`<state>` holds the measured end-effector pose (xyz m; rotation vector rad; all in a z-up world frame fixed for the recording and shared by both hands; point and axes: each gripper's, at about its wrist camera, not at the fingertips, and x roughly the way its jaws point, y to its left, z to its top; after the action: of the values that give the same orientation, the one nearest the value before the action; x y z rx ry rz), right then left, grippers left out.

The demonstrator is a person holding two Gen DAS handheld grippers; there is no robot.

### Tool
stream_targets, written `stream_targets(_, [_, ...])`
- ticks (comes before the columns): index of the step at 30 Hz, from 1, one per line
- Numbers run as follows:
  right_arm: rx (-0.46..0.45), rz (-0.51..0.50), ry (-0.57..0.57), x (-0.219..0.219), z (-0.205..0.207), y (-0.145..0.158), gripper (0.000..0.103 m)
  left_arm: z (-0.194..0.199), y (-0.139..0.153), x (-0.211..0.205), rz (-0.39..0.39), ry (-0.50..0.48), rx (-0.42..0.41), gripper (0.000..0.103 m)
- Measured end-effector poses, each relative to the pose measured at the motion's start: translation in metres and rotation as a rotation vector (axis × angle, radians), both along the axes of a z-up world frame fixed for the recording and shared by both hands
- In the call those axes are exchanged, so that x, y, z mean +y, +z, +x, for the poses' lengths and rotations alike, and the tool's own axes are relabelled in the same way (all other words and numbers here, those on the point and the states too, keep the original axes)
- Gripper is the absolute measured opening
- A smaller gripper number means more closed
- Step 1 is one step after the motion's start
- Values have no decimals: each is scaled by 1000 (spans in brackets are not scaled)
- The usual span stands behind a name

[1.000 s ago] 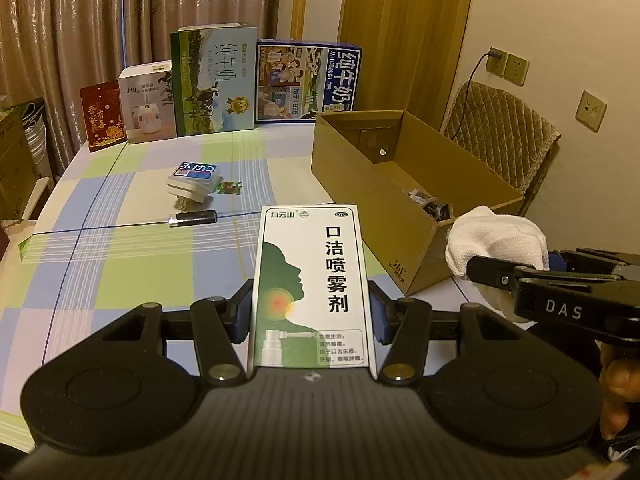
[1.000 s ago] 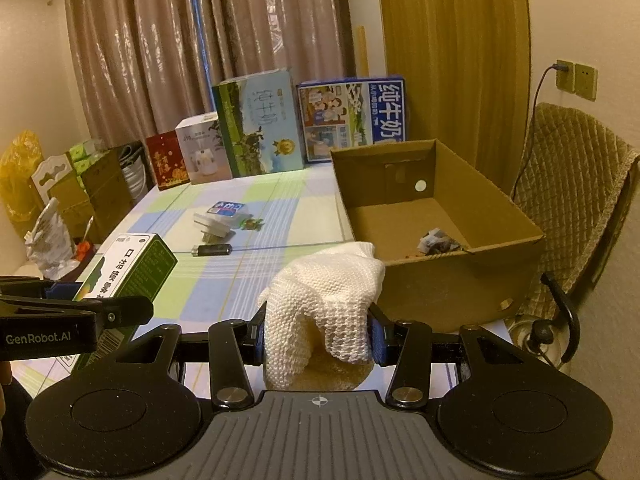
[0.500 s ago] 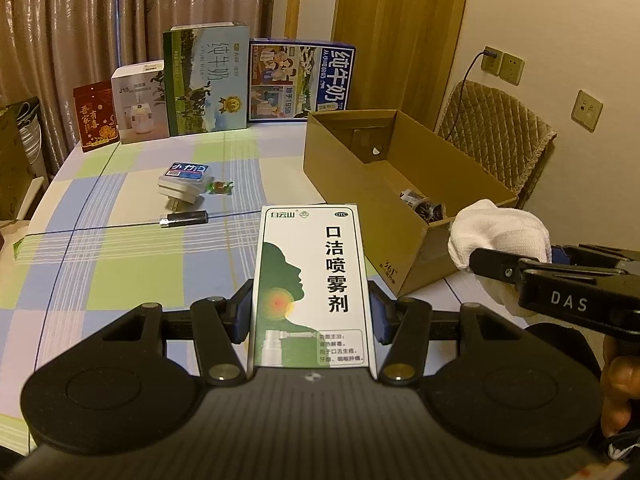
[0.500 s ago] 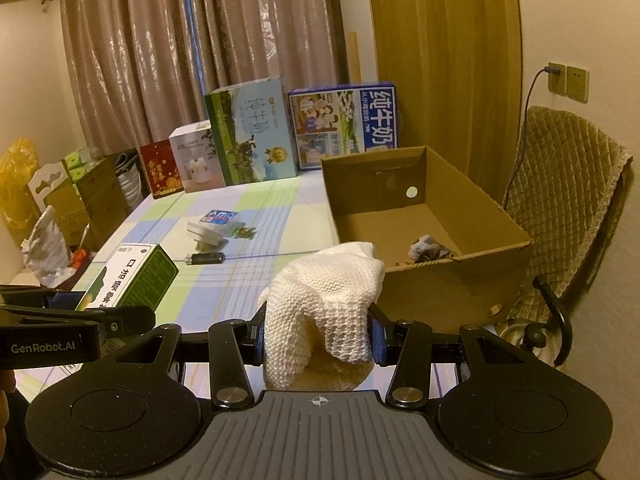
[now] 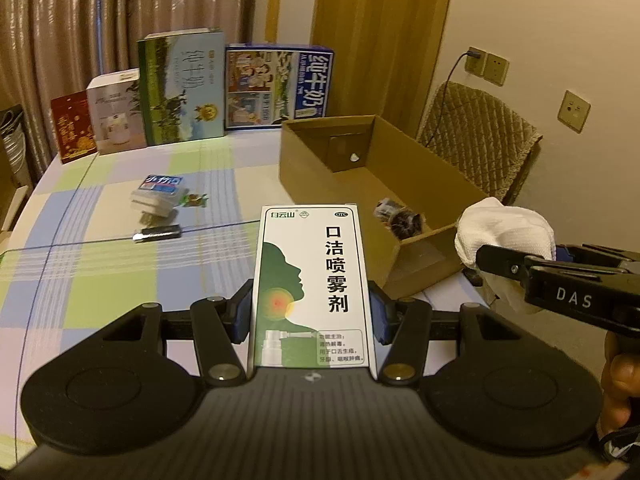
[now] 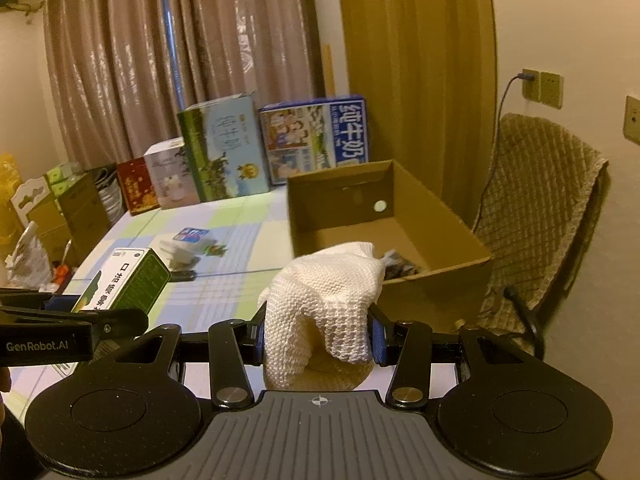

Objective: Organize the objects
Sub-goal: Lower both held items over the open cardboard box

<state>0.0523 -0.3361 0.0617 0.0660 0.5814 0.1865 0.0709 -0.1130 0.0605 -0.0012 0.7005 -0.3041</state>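
Cardboard box (image 5: 424,184) holds crumpled wrappers (image 5: 402,218).

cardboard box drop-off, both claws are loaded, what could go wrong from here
The white knit cloth hangs loose from the right claw and may snag the cardboard box rim. The spray box sticks far out of the left claw and could strike the near wall.

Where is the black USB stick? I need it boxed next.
In the left wrist view, the black USB stick lies on the checked tablecloth, left of the cardboard box, beside the small white packet.
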Motion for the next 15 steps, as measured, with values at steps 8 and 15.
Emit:
stream_targets(8, [-14,-25,-24,-24,11,9,44,21,7,-31,-15,-56,-3,50])
stream_targets(15, [-1,-50,-39,-43,29,12,44,44,15,-57,-27,-92,-5,50])
